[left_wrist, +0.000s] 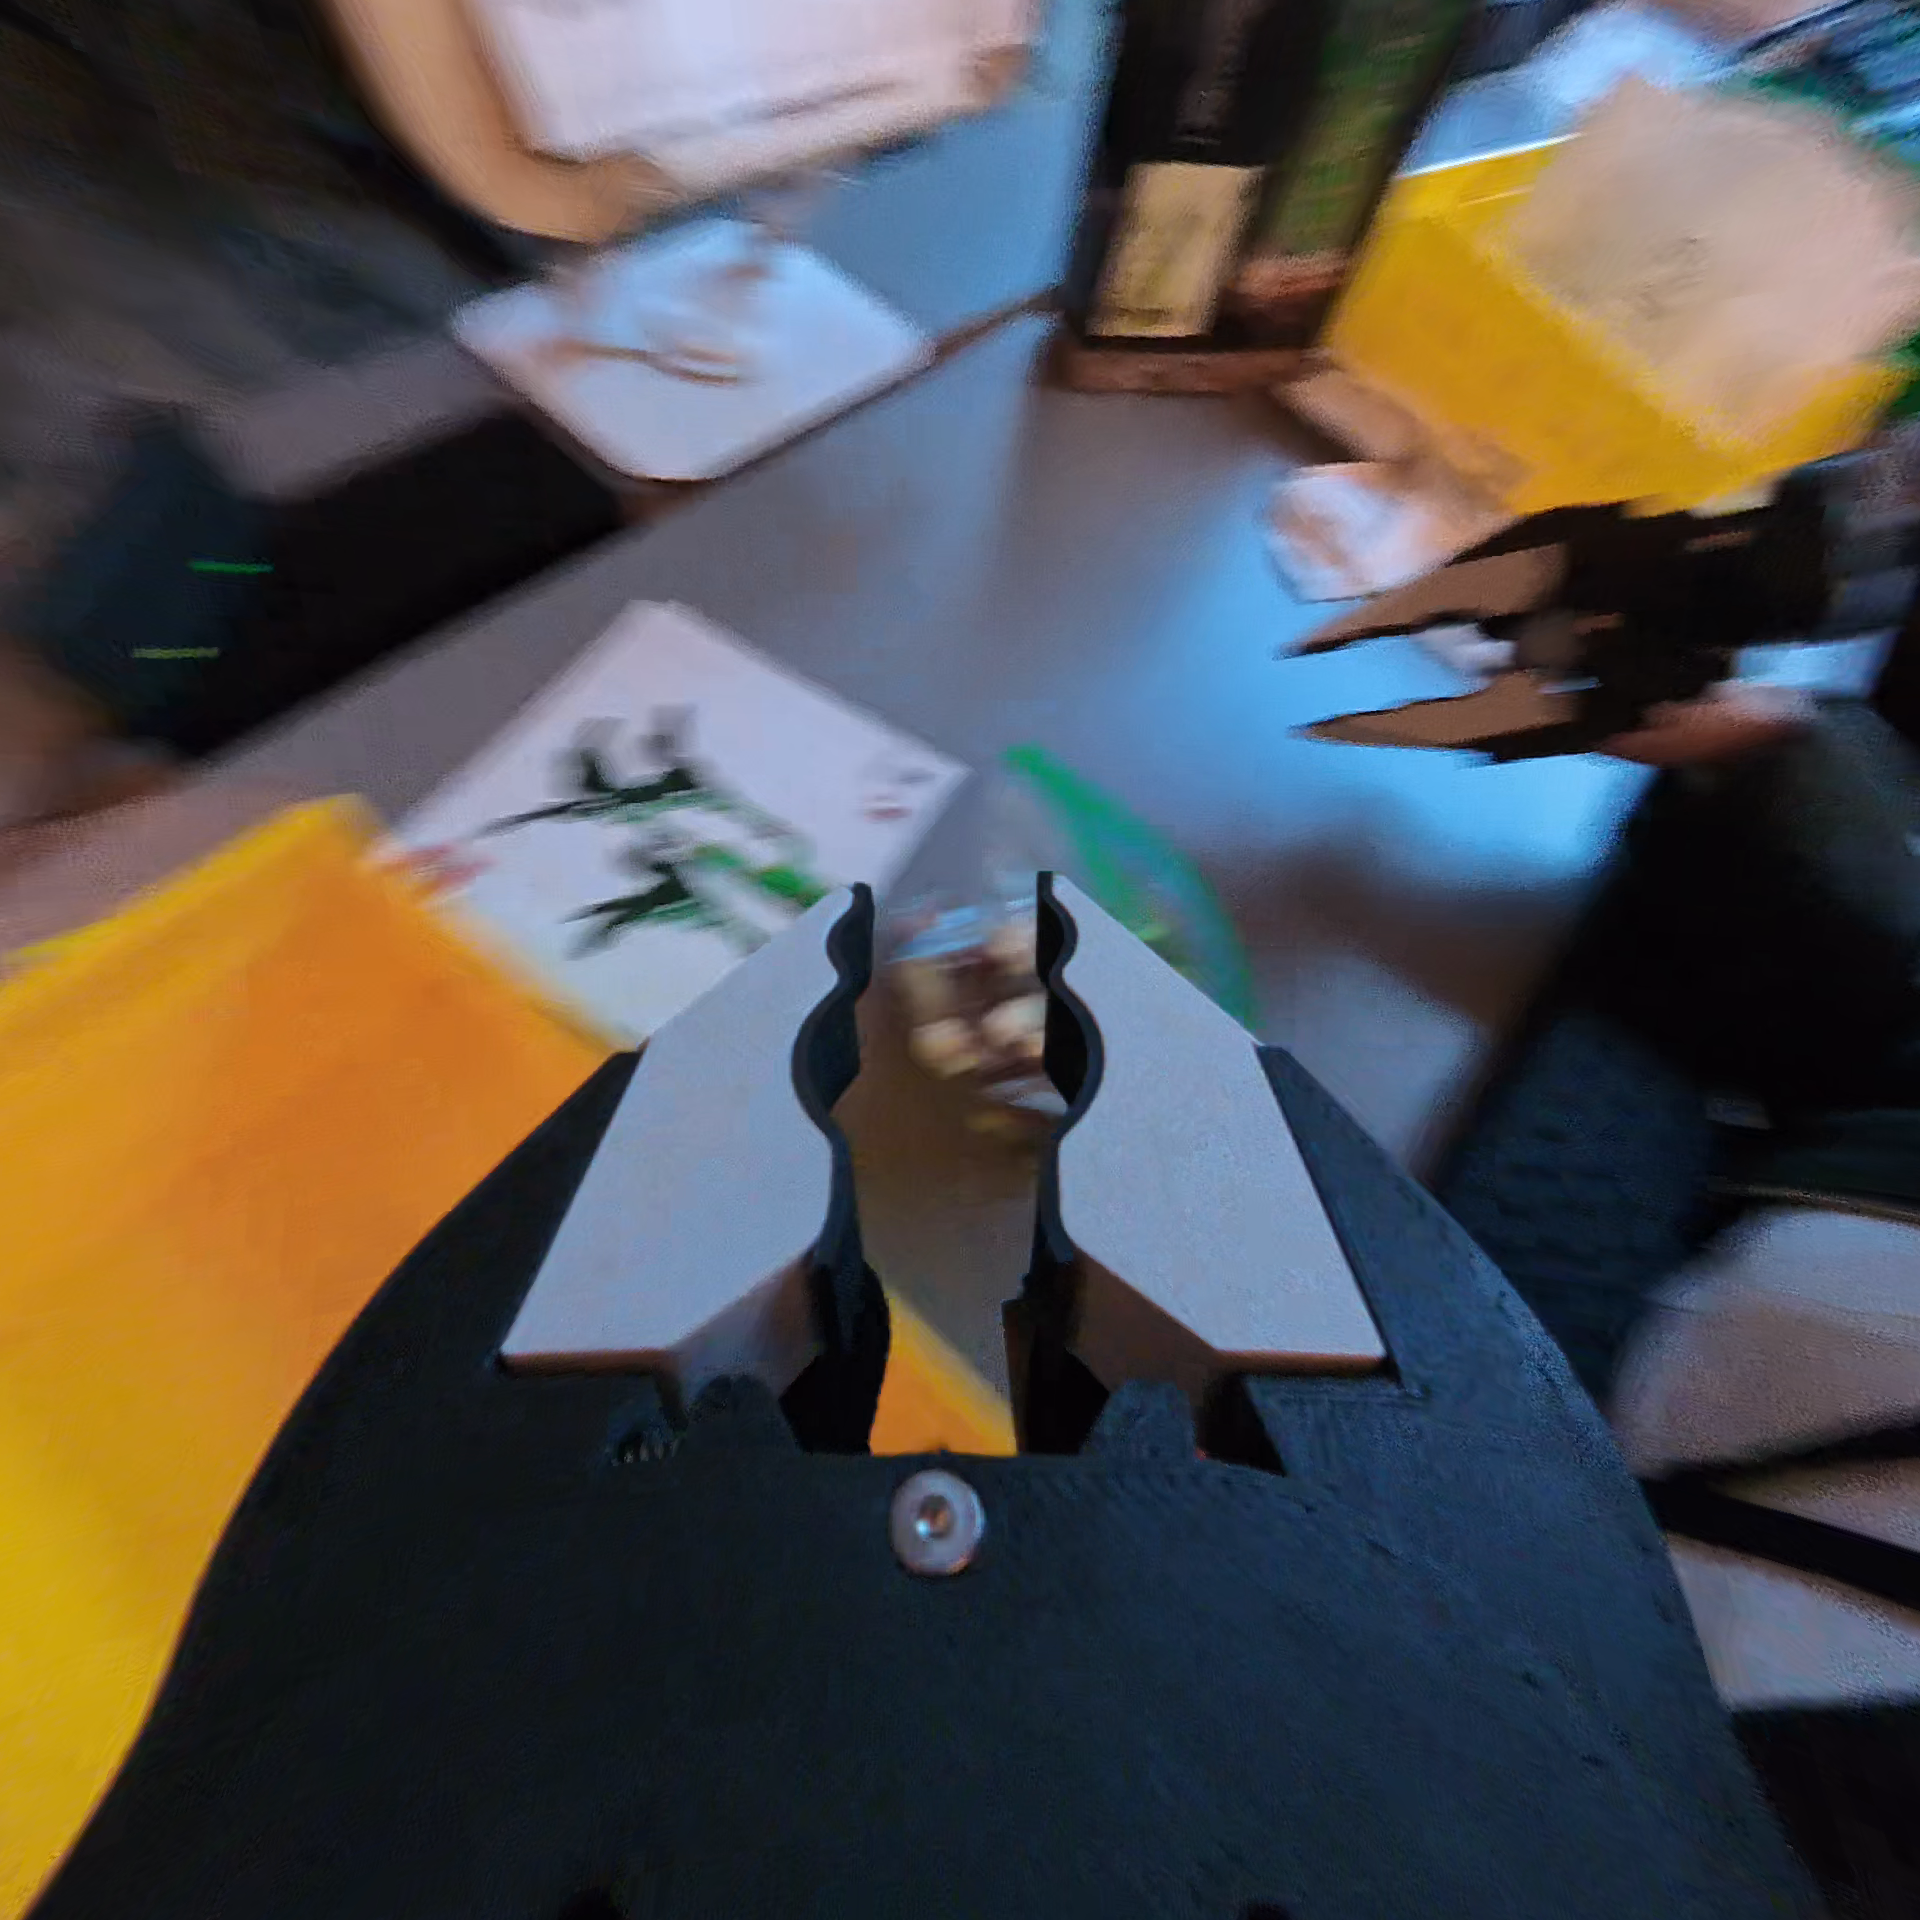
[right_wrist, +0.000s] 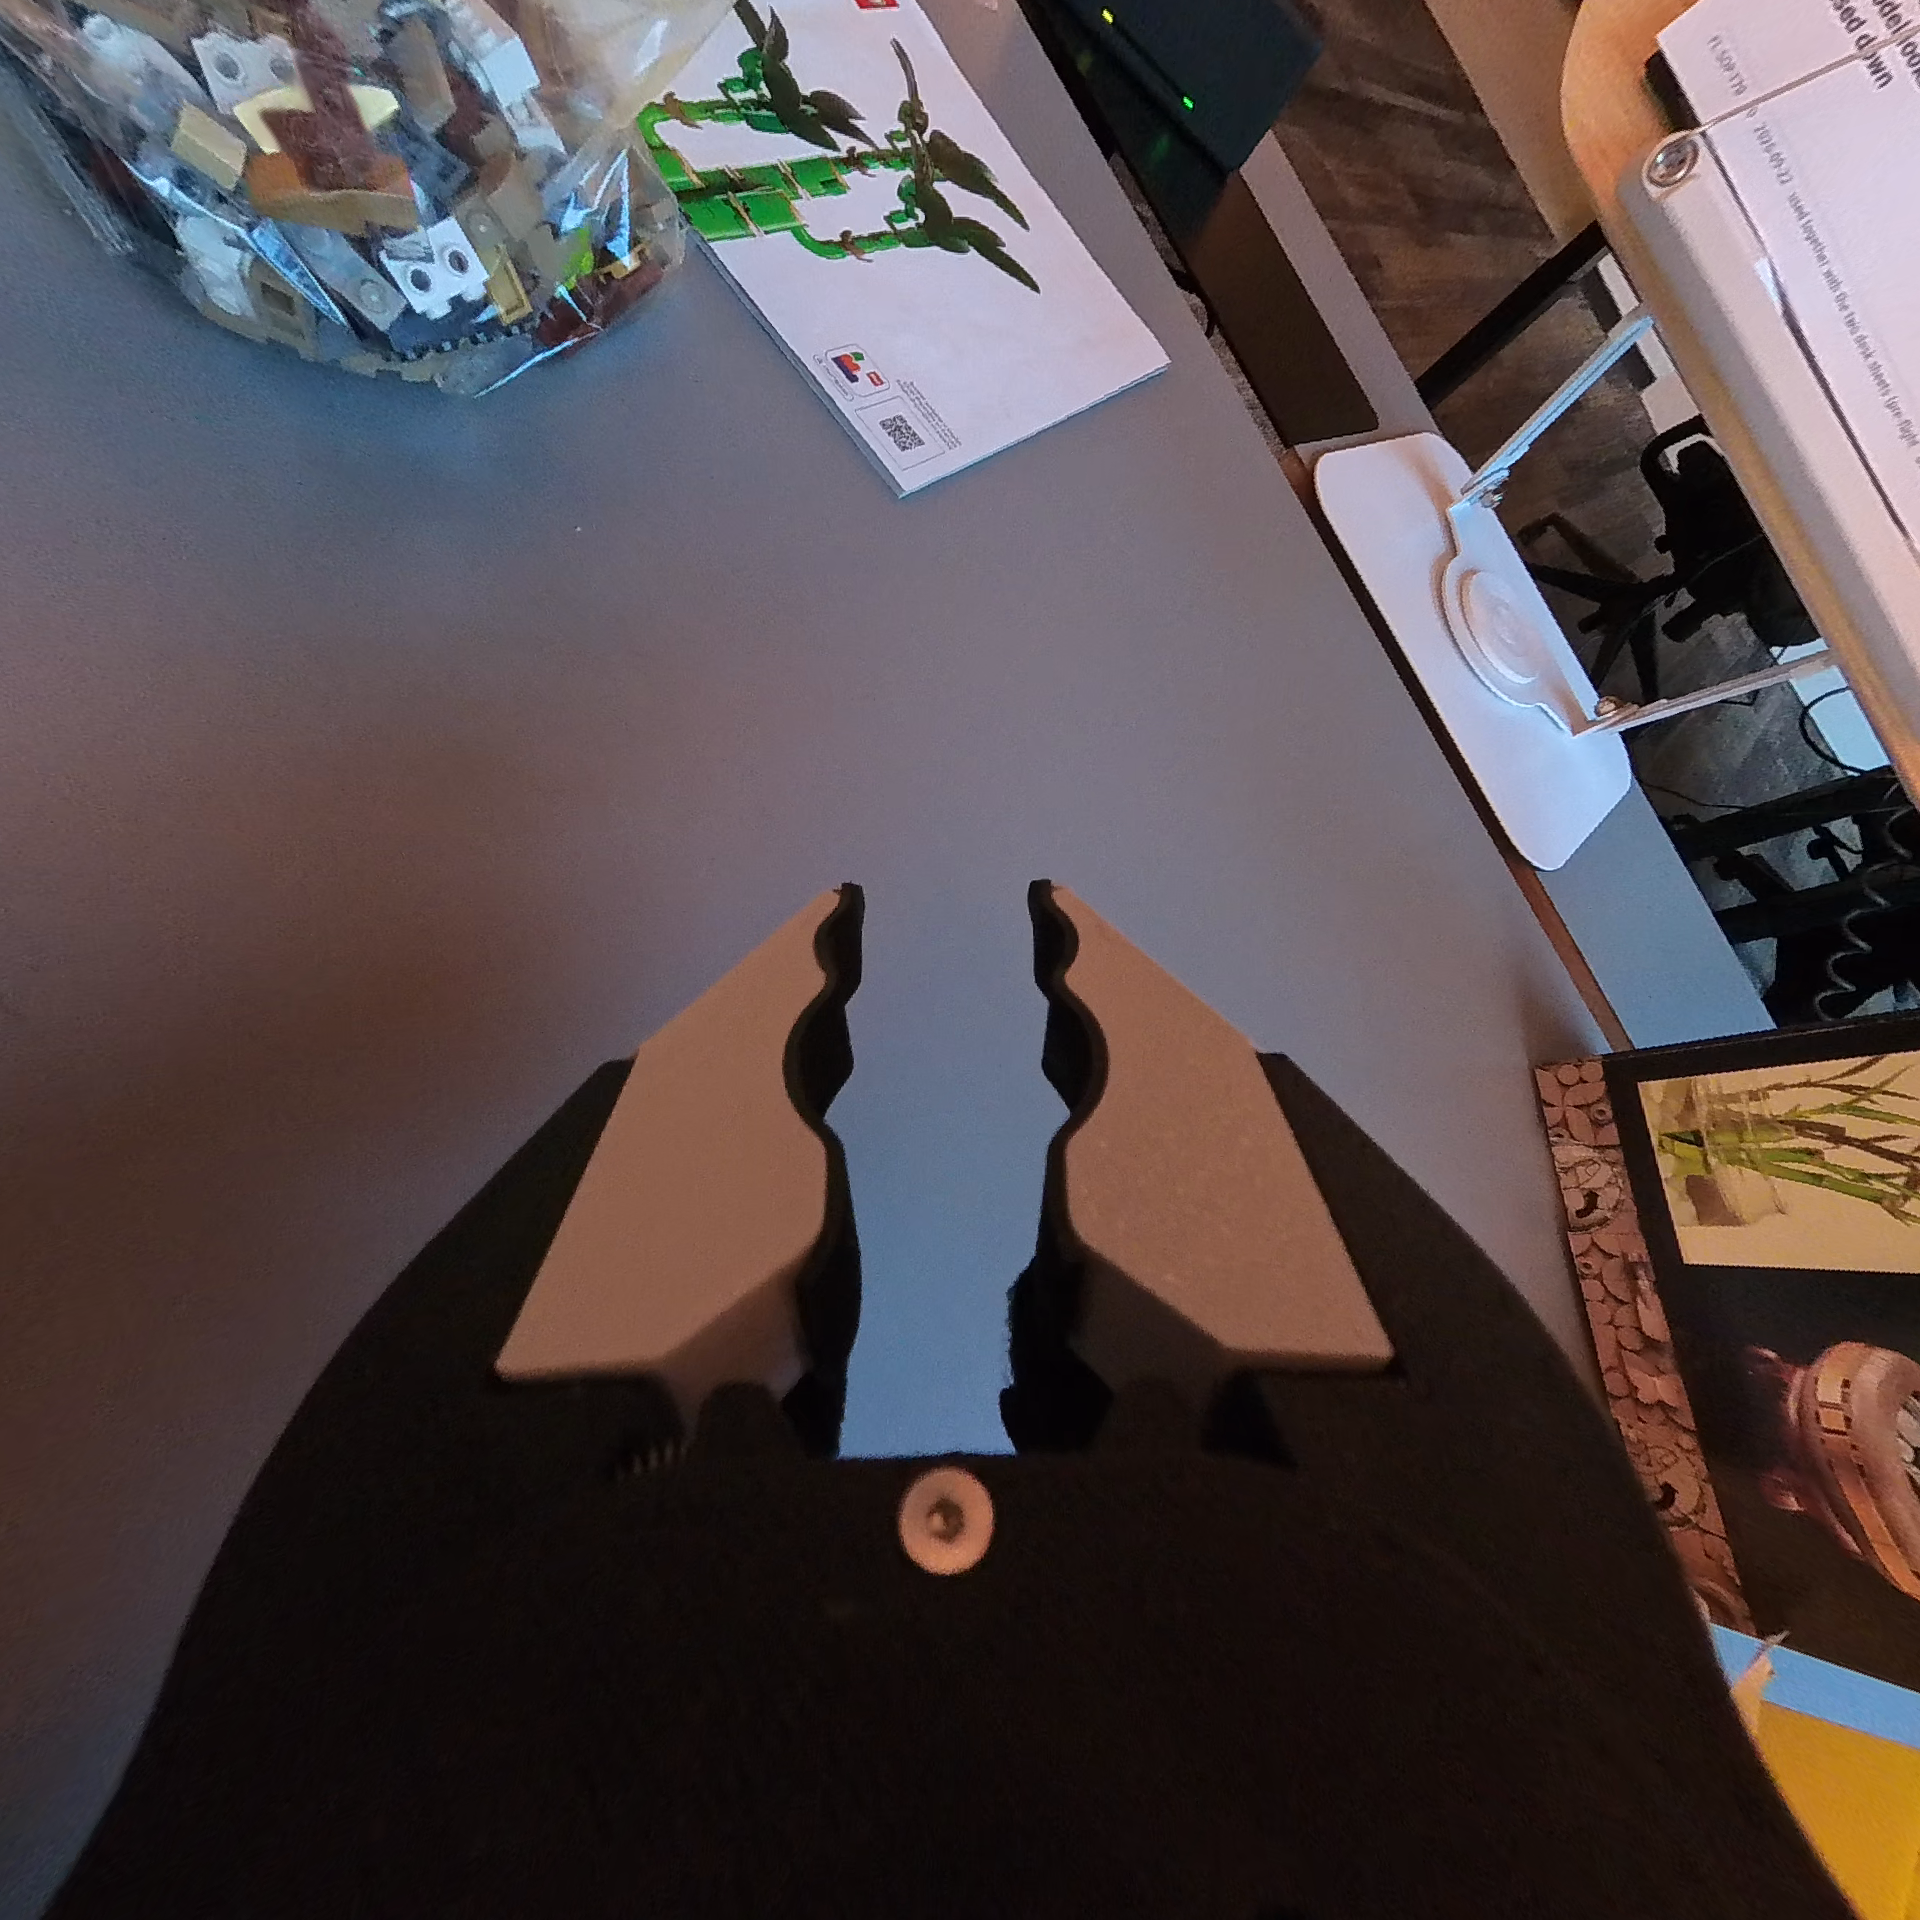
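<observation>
The left wrist view is smeared by motion. My left gripper (left_wrist: 956, 894) is open, its jaws a narrow gap apart, and hangs above a clear bag of small building bricks (left_wrist: 971, 1013) seen through the gap; I cannot tell if it touches the bag. A white instruction booklet with a green plant picture (left_wrist: 675, 810) lies just left of it. My right gripper (right_wrist: 945, 894) is open and empty over the bare grey table (right_wrist: 520, 675). The bag (right_wrist: 343, 177) and booklet (right_wrist: 904, 239) lie far ahead of it. The right gripper also shows in the left wrist view (left_wrist: 1309, 686).
A yellow box (left_wrist: 208, 1195) is close at the left gripper's left, another yellow box (left_wrist: 1579, 332) at the far right. A white stand base (right_wrist: 1455, 623) sits past the table's right edge. A printed box (right_wrist: 1787, 1351) lies right of the right gripper. A blurred green strip (left_wrist: 1122, 862) lies by the bag. About 30 centimetres separates my left fingertips from my right.
</observation>
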